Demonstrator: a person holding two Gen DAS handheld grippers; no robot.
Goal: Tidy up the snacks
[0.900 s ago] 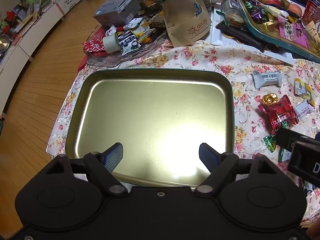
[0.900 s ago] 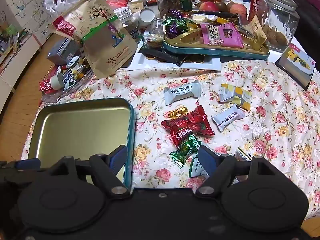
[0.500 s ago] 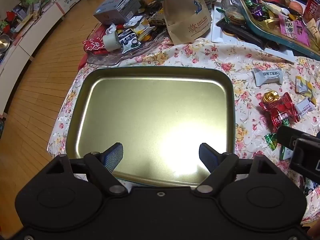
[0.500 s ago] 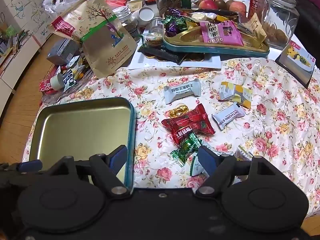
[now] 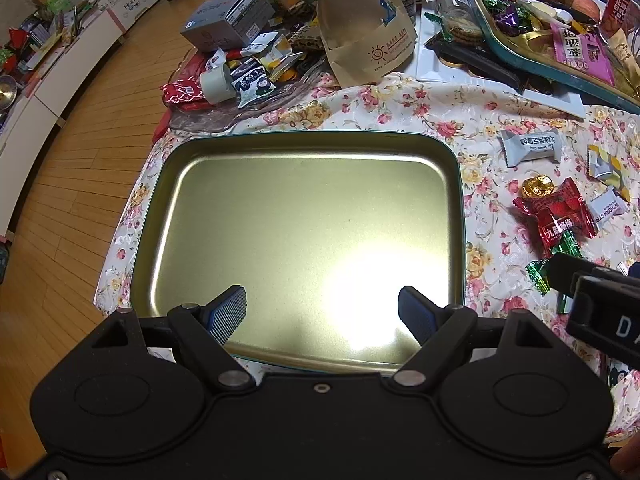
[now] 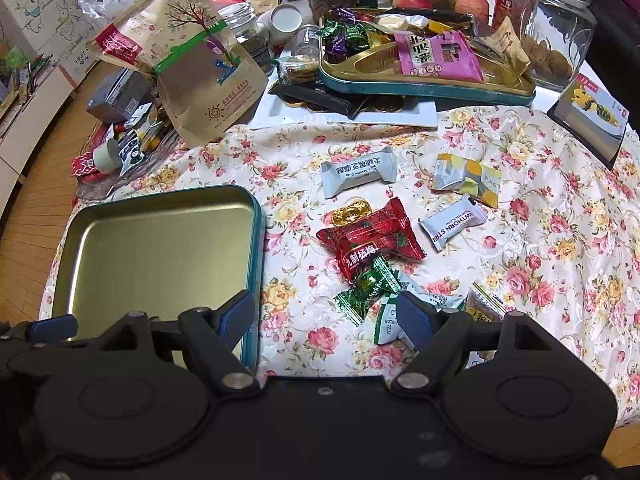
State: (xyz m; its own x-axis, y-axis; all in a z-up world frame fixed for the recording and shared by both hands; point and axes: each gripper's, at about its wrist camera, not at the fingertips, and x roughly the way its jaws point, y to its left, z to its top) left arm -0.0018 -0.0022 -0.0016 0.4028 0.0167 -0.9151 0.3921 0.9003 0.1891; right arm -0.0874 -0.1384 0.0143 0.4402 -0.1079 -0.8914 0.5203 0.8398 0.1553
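An empty gold tin tray with a teal rim (image 5: 304, 138) (image 6: 256, 240) lies on the floral tablecloth. My left gripper (image 5: 322, 312) hangs open over its near edge, nothing between the fingers. To the tray's right lie loose wrapped snacks: a red pack (image 6: 372, 236) (image 5: 556, 216), a gold candy (image 6: 352, 210), a green candy (image 6: 368, 286), a grey-white bar (image 6: 358, 170), a white hawthorn strip (image 6: 452, 222) and a yellow-grey packet (image 6: 466, 178). My right gripper (image 6: 326, 318) stands open above the cloth just in front of the green candy, holding nothing.
At the back stand a brown paper bag (image 6: 200, 64), a second teal tin full of sweets (image 6: 424, 80), jars, apples and a white tray. A glass dish with small items (image 5: 224, 84) sits back left. The table edge and wooden floor lie to the left.
Both views have shifted slightly forward over the table; the tray and snacks sit a little lower in frame. Both grippers stay open and empty.
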